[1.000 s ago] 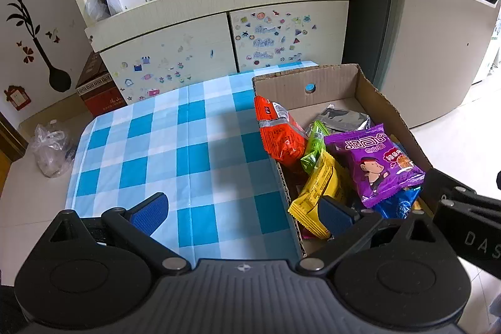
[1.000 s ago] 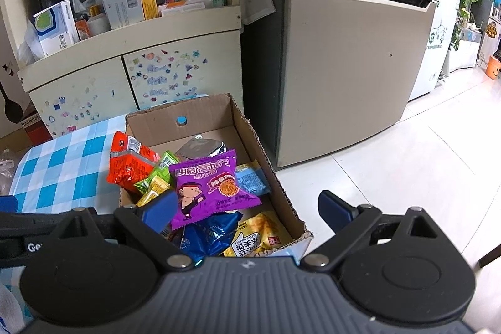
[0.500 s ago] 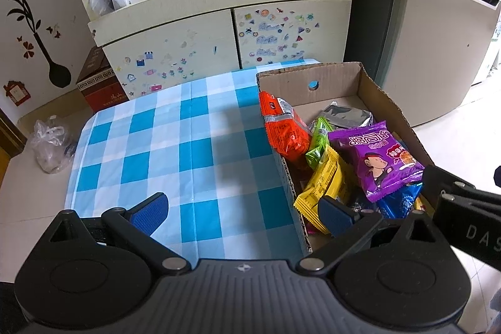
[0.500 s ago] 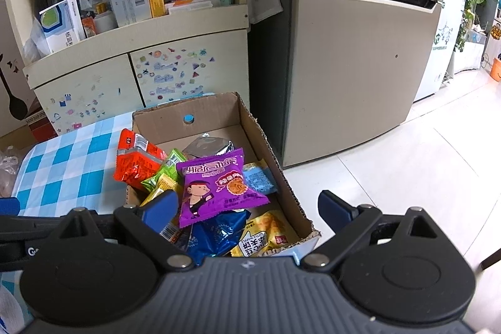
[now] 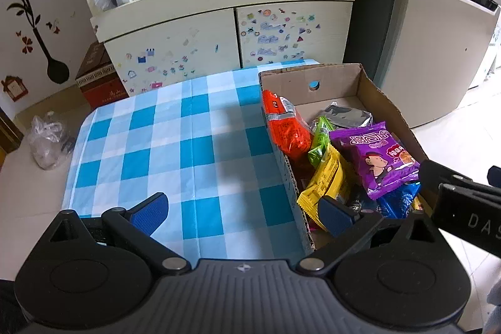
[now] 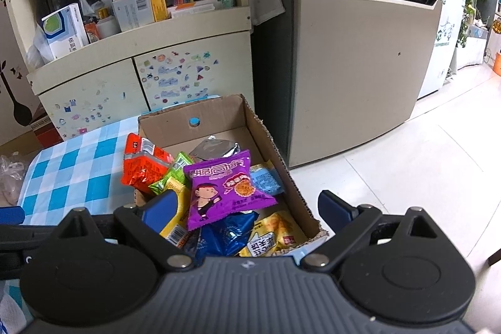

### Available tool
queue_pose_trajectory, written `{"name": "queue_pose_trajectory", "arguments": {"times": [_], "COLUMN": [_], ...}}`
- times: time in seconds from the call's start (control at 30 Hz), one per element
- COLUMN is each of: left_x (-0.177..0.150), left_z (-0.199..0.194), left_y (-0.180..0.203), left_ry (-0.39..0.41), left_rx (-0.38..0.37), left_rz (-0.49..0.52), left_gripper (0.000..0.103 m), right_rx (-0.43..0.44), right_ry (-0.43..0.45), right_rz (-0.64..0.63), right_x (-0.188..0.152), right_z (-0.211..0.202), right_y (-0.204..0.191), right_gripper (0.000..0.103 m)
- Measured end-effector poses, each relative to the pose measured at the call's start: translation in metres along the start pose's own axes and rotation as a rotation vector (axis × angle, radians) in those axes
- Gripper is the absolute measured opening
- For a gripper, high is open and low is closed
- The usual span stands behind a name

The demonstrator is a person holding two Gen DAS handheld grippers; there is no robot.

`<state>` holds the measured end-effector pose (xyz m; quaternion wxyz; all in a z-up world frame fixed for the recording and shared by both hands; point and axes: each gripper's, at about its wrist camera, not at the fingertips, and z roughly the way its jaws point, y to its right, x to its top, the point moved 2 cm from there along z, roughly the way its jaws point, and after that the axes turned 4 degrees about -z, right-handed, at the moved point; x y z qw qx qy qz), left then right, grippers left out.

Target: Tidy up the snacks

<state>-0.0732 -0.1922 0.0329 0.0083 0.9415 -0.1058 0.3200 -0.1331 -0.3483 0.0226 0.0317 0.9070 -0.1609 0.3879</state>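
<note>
Both the left gripper (image 5: 242, 207) and right gripper (image 6: 247, 202) gape wide, holding nothing. Snack packets sit heaped in the cardboard box (image 6: 269, 140), centre frame, on the checked worktop (image 5: 175, 143). The purple packet (image 6: 224, 185) probably rests loosely on top; a careless reach could tip it out.

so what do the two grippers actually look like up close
Both match: the left gripper and right gripper have ribbed dark grey bodies, black linkage arms with silver pivot pins, round black side housings and blue textured fingers. White lettering "DAS" marks the right one's side.
</note>
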Motion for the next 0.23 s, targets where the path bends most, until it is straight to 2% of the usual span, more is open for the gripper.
{"name": "queue_pose_trajectory", "arguments": {"times": [0.23], "left_x": [-0.006], "left_z": [0.001], "left_y": [-0.021], "left_ry": [-0.006], "left_rx": [-0.007], "left_rz": [-0.022], "left_gripper": [0.103], "right_rx": [0.066], "right_ry": [-0.005], "right_rz": [-0.006], "right_x": [-0.001], "right_z": [0.005], "right_y": [-0.017], "right_gripper": [0.096]}}
